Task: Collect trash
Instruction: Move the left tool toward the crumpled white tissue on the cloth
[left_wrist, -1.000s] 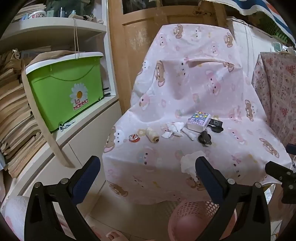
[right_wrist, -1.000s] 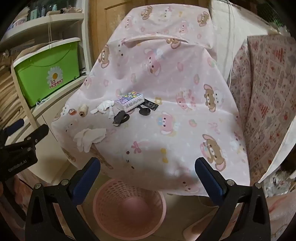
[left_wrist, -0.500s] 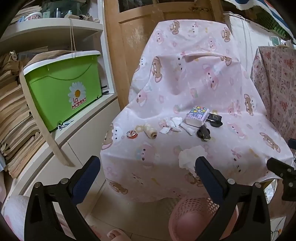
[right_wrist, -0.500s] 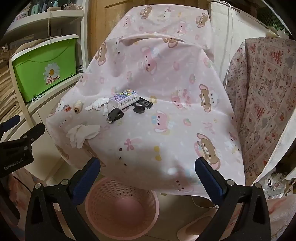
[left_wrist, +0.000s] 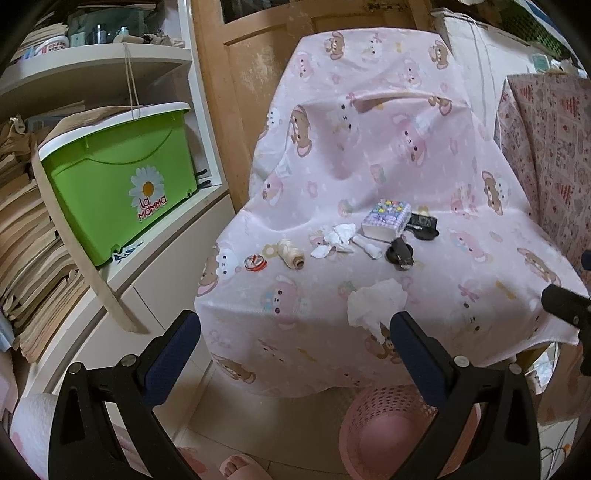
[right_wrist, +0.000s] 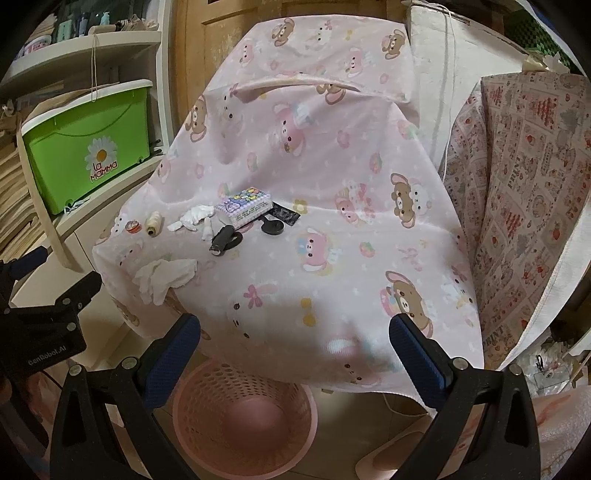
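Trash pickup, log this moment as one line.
phase: approach | left gripper: open | right gripper: open | nearest: crumpled tissue | pink basket: below

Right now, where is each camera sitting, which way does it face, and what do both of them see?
Left wrist: on the open left gripper, facing the pink sheet; the person's toes show.
Right wrist: on the open right gripper, further right, facing the same sheet; the left gripper shows at its left edge.
Shared: crumpled tissue, pink basket, green box.
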